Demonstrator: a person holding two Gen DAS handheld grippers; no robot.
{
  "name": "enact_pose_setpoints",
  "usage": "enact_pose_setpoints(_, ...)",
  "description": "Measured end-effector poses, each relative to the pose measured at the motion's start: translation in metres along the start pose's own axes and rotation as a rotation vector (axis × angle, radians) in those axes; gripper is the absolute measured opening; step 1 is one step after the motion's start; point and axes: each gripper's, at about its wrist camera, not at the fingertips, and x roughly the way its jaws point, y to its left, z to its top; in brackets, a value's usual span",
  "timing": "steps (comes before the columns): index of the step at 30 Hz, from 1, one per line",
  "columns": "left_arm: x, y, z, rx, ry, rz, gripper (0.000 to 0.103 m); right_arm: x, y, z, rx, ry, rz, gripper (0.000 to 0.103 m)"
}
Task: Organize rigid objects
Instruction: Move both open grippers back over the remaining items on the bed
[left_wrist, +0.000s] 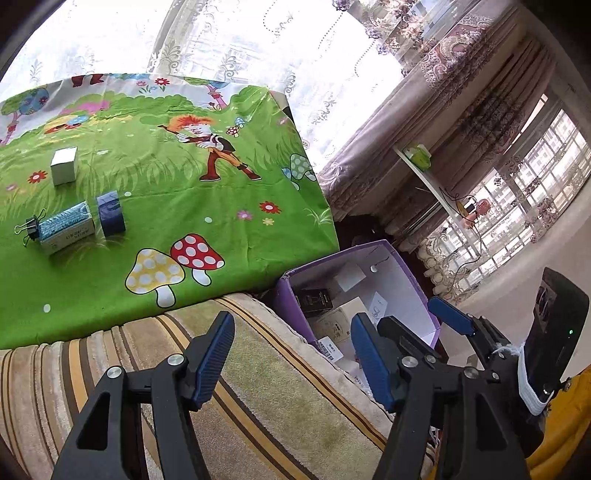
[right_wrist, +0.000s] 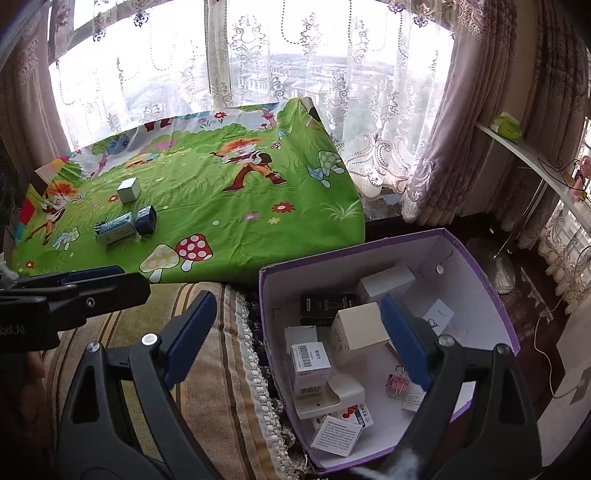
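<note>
Purple box already holds several cartons; both my grippers, left & right, gape empty. Next: fetch blue carton near cloth's left edge.

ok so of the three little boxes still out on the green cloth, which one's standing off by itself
The plain white box, farthest back on the green cloth. The light blue box and dark blue box sit side by side nearer the front, with a black binder clip at the light blue one's end.

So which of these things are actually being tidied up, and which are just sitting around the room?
Part of the job:
white box
dark blue box
blue-topped box
black binder clip
purple box, where things go

Just lying about:
cartoon cloth
striped cushion
lace curtain
green tissue pack
</note>
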Motion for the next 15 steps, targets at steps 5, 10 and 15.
enact_pose_setpoints(5,-0.009,0.029,0.007,-0.081,-0.026,0.056,0.066,0.004,0.019,0.001,-0.030,0.015,0.047,0.092)
enact_pose_setpoints(10,-0.017,0.063,0.013,-0.181,-0.041,0.093,0.066,0.009,0.036,0.000,-0.071,0.033,0.080,0.092)
enact_pose_setpoints(15,-0.027,0.104,0.016,-0.299,-0.052,0.139,0.066,0.016,0.048,0.000,-0.109,0.056,0.099,0.092)
